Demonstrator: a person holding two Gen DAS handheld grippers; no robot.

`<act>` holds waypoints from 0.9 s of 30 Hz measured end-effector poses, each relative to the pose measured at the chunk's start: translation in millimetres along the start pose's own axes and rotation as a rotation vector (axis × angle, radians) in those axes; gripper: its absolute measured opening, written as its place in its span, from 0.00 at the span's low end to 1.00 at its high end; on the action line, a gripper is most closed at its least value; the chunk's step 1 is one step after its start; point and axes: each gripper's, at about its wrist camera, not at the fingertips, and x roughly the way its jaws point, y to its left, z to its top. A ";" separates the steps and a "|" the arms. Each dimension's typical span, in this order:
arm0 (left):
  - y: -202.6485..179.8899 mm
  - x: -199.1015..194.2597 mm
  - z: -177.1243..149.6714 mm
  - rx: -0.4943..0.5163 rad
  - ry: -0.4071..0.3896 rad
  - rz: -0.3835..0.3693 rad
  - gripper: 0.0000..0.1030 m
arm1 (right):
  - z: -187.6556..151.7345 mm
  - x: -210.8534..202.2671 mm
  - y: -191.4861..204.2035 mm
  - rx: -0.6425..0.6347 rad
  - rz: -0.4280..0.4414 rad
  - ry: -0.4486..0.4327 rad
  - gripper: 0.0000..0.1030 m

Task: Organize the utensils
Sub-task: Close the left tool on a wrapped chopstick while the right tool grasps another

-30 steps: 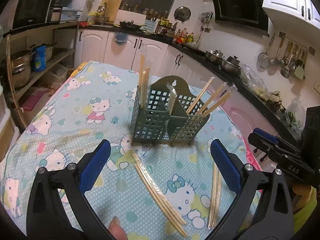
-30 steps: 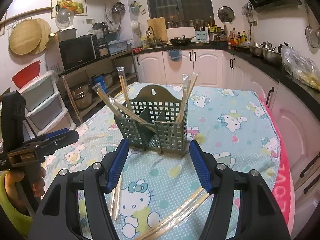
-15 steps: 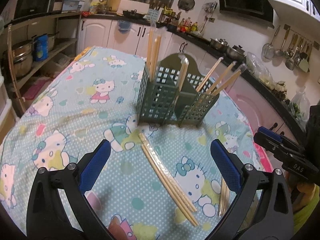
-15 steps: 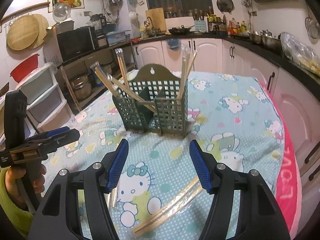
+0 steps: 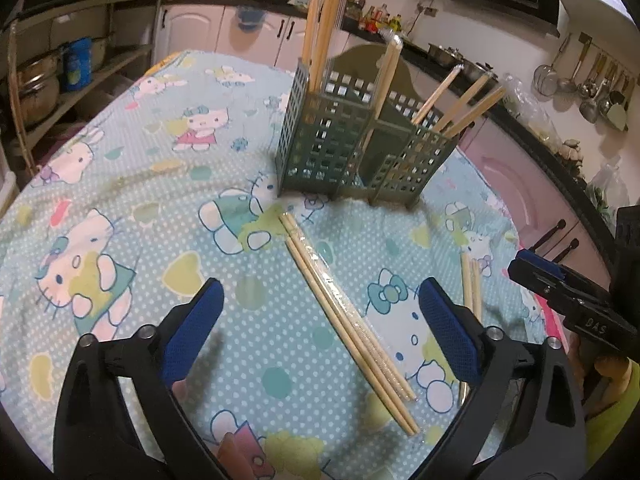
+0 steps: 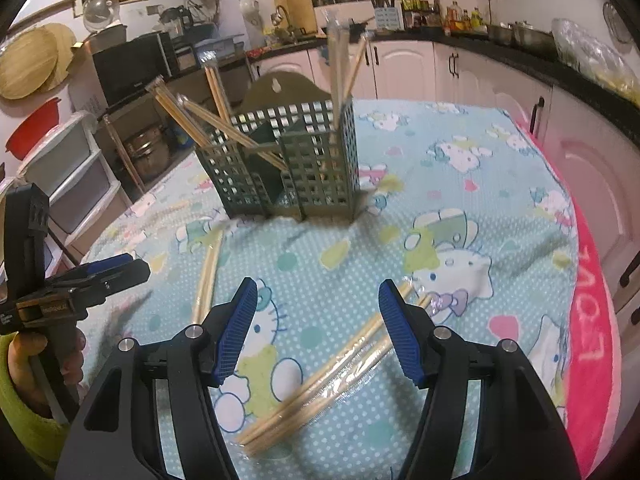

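Grippers: left gripper (image 5: pixel 318 320) spread, just narrowing, empty; right gripper (image 6: pixel 318 326) spread, empty; wrapped chopsticks (image 5: pixel 346 322) before the caddy (image 5: pixel 360 144).

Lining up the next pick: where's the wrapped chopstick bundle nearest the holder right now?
In the left wrist view, the wrapped chopstick bundle lies flat on the tablecloth, running diagonally from just before the green holder toward the open left gripper.
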 end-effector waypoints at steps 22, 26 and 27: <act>26.5 71.2 43.9 -0.098 0.132 -0.046 0.41 | -0.2 65.5 -37.4 0.115 -0.035 0.184 0.56; 28.6 84.7 44.7 -0.122 0.179 -0.074 0.36 | 0.7 71.3 -41.9 0.128 -0.040 0.199 0.54; 28.2 87.5 44.7 -0.119 0.186 -0.068 0.36 | 1.1 73.6 -42.8 0.129 -0.046 0.205 0.54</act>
